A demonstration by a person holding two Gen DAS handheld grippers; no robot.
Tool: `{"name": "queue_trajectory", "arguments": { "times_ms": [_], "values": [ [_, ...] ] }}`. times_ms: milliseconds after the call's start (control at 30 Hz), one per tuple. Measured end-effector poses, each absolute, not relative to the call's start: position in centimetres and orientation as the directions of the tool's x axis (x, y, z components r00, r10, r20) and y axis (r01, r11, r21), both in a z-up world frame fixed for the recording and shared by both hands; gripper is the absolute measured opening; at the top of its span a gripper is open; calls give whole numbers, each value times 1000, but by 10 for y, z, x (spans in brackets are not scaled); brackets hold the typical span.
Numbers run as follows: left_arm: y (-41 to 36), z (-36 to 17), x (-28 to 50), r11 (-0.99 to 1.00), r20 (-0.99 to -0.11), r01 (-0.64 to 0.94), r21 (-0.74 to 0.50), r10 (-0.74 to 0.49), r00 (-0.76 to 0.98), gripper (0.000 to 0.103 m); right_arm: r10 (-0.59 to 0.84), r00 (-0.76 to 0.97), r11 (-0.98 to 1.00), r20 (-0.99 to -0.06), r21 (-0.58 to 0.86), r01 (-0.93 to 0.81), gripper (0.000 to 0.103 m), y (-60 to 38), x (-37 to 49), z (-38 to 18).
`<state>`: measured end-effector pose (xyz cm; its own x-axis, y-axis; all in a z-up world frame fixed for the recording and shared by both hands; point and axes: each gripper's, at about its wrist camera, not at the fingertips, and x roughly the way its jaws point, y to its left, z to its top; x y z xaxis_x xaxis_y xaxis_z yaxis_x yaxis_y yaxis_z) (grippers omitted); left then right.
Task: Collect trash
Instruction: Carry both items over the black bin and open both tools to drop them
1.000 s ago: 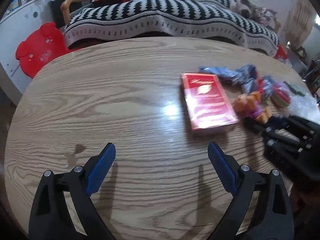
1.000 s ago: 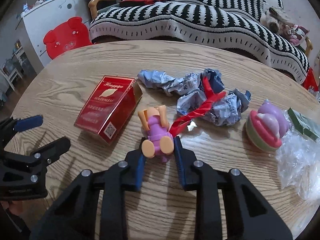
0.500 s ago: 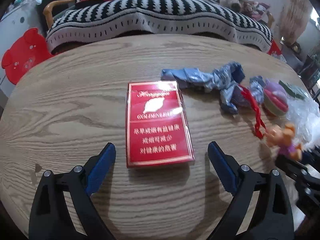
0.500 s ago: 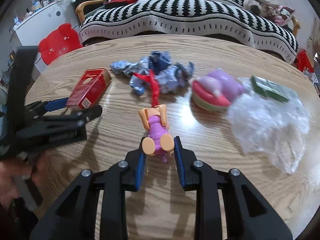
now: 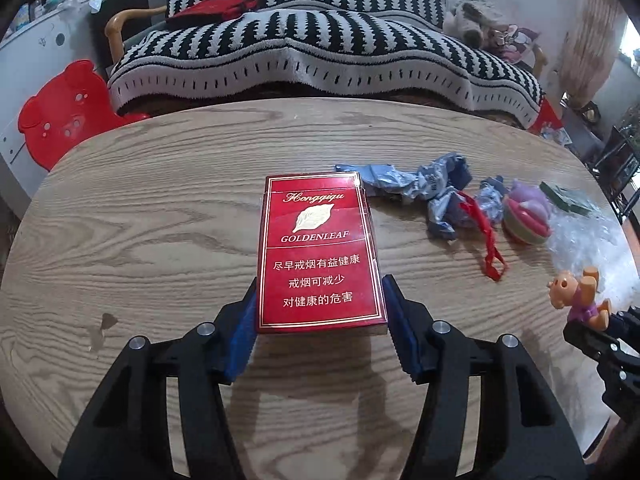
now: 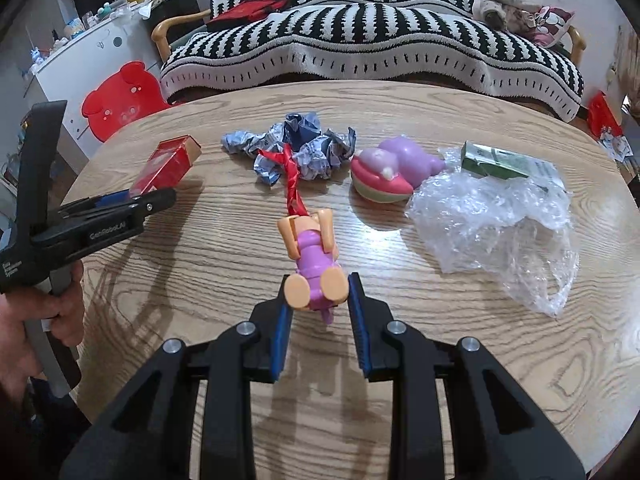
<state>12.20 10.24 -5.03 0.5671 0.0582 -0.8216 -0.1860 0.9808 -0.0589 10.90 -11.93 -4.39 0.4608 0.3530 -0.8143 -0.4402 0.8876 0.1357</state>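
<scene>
On the oak-grain tabletop (image 5: pixel 160 208), the left hand-held gripper (image 5: pixel 320 320) has just been closing around the glossy red cardboard cigarette box (image 5: pixel 320 256), pads seemingly touching, which could squirt free.

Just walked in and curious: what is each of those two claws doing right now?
Left gripper: jaws have just been closing, now clamped on the flat red cigarette pack.
Right gripper: shut on the small purple-and-orange plastic toy figure.

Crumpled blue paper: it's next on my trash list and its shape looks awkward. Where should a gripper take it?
Probably across the bunched, taller middle of the crumpled blue paper, coming from above; its thin left tail looks floppy, and a red ribbon drapes over the near side.
</scene>
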Motion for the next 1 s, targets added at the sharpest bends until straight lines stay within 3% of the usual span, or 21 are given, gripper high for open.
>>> {"name": "queue_trajectory", "arguments": {
  "times_ms": [233,533,767,1000],
  "values": [
    [73,-29,107,990,-798,-135,-46,44,601,57,344,496,902,-797,135,-410,27,-147,98,-27],
    [-42,-5,87,993,-767,105,-62,-115,632,57,301,572,948,-763,176,-264,27,-251,75,2],
    [-154,1,63,933,-748,353,-74,-286,599,57,201,631,975,-749,214,-56,27,-371,38,12],
    [-263,-12,34,814,-745,569,-120,-453,490,57,17,642,927,-767,253,277,27,-518,-28,-1]
  ]
}}
